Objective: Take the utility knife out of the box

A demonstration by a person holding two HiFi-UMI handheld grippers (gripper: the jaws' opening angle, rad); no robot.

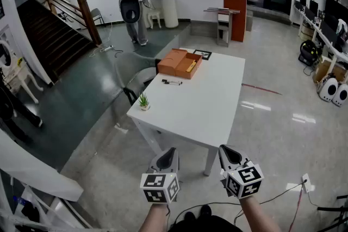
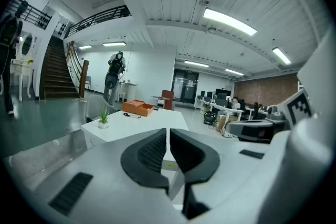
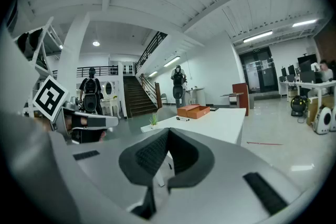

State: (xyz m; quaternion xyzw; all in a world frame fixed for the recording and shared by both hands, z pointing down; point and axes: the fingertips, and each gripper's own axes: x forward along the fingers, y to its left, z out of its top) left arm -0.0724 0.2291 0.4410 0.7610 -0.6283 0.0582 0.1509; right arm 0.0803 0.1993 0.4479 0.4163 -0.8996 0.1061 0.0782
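White table [image 1: 209, 108], orange box [image 1: 175, 62], utility knife [image 1: 191, 66]

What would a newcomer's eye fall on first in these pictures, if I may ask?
The open orange box at the far end of the white table, with the yellow utility knife inside. In front, the left gripper and right gripper are shut and empty, short of the table.

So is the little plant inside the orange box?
No, the little plant stands on the near corner of the white table, apart from the orange box at the far end.
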